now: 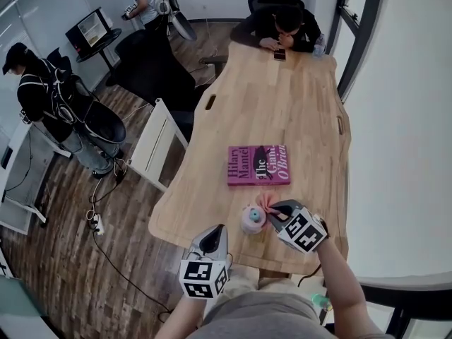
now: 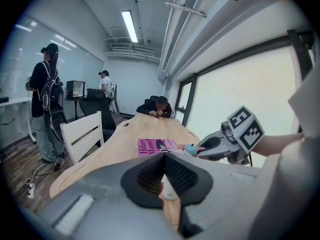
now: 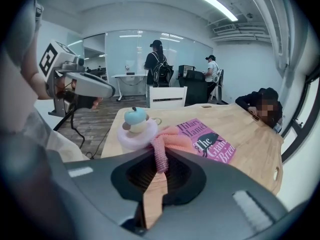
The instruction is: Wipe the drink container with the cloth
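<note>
A small pale purple drink container with a blue and cream figure on its lid stands near the table's front edge. My right gripper is shut on a pink cloth, which lies against the container's right side. My left gripper hovers at the table's near edge, left of the container, shut with nothing between its jaws. In the left gripper view the container and the right gripper show at right.
A magenta book lies on the wooden table beyond the container. A person sits at the far end with a phone. A white chair stands left of the table. Two people stand further left.
</note>
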A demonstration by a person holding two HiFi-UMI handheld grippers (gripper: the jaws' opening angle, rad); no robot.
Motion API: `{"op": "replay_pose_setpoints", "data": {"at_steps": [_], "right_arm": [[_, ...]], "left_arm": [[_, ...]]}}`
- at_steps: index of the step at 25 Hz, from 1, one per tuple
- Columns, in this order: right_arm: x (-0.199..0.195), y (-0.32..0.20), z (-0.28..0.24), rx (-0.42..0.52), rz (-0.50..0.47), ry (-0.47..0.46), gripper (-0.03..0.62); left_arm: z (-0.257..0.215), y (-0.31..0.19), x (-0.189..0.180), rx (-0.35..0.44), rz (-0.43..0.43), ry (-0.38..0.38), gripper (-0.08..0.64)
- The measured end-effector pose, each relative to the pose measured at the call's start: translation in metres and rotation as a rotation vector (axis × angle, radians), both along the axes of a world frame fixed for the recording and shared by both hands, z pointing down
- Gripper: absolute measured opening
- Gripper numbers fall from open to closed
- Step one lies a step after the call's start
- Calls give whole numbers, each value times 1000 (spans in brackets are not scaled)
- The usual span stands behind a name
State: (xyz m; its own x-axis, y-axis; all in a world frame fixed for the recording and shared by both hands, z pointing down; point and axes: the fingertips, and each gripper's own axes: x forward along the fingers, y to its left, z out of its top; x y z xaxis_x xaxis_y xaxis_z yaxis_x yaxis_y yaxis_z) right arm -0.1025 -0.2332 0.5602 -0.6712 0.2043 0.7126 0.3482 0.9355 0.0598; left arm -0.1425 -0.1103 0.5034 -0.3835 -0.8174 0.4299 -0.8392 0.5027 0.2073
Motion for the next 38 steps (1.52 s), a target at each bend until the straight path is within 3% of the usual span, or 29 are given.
{"op": "replay_pose_setpoints", "data": {"at_steps": [10,38], "right_arm": [[-1,0,14,17,-11,45,23],[6,-11,105,-23,213,148,23]], "left_arm": [[5,-3,-7,-5,12,11,3],[26,-9,-13,-41,14,53,3]]}}
